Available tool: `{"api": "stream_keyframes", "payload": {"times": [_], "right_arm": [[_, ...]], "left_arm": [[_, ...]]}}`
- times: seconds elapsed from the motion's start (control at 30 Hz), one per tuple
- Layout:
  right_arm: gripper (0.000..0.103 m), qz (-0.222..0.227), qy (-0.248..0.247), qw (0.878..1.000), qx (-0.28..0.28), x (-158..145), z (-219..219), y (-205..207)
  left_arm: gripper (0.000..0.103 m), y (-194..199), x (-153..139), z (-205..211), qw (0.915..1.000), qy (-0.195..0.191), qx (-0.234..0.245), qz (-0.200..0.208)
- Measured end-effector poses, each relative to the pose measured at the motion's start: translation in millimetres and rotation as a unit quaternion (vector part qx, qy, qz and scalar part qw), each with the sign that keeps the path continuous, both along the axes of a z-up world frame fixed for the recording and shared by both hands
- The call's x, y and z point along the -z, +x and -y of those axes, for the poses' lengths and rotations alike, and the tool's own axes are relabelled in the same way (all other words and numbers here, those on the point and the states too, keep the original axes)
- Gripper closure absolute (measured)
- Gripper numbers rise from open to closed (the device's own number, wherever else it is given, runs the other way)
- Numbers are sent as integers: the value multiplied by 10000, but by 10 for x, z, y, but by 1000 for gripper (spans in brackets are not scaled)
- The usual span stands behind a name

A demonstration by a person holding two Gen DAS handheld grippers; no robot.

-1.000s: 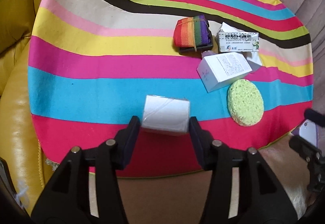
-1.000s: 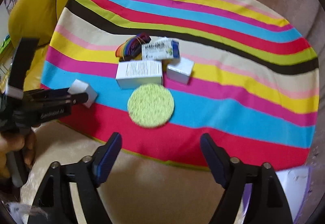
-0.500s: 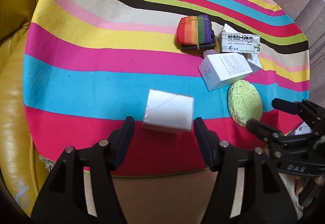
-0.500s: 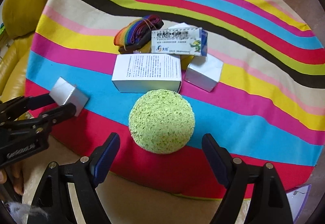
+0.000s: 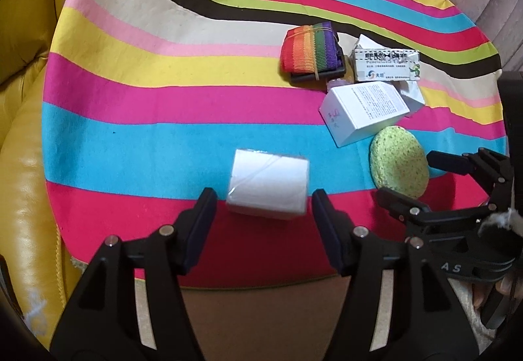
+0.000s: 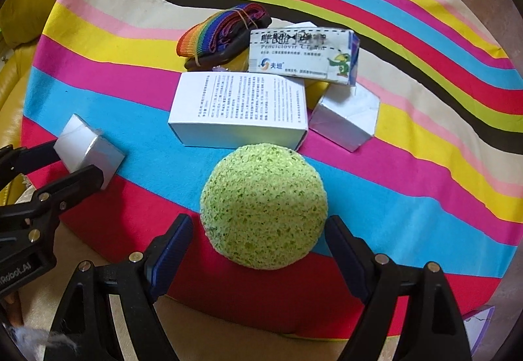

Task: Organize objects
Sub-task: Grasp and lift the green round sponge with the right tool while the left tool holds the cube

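Observation:
A small white box [image 5: 268, 186] rests on the striped cloth [image 5: 147, 138] between the fingers of my left gripper [image 5: 264, 196], with a gap on each side; the jaws are open. The same box [image 6: 86, 148] and left gripper [image 6: 75, 161] show at the left of the right wrist view. A round green sponge [image 6: 263, 204] lies near the cloth's front edge. My right gripper [image 6: 259, 222] is open and straddles it without touching. From the left wrist view the sponge [image 5: 397, 166] sits between the right gripper's [image 5: 407, 178] fingers.
Behind the sponge lie a printed white box [image 6: 242, 106], a smaller white box [image 6: 343, 119], a cream carton [image 6: 300, 55] and a folded rainbow strap [image 6: 222, 30], close together. A yellow leather seat [image 5: 19, 164] borders the cloth on the left.
My left jaws have spread and let go of the small white box, which now lies on the cloth. My right gripper has come down and forward until it straddles the green sponge.

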State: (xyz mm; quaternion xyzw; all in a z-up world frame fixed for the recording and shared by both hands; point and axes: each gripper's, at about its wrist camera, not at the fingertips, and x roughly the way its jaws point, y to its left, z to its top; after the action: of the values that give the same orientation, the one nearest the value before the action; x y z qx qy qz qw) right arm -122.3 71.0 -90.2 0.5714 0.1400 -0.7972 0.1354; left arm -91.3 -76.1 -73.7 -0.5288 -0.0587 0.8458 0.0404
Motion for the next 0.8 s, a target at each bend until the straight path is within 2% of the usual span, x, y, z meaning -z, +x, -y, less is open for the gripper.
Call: {"api": "stream_keyframes", "payload": {"times": [0.3, 0.4, 0.8], "right_arm": [[20, 42, 27, 10000, 68, 78, 75, -23], [20, 70, -67, 9999, 101, 86, 71, -26], [22, 86, -484, 9985, 248, 53, 40, 67]], "left_arm": [[39, -29, 0, -67, 9998, -179, 95, -69], [52, -30, -4, -92, 9996, -240, 133, -102], [53, 17, -51, -106, 9995, -140, 170, -216]]}}
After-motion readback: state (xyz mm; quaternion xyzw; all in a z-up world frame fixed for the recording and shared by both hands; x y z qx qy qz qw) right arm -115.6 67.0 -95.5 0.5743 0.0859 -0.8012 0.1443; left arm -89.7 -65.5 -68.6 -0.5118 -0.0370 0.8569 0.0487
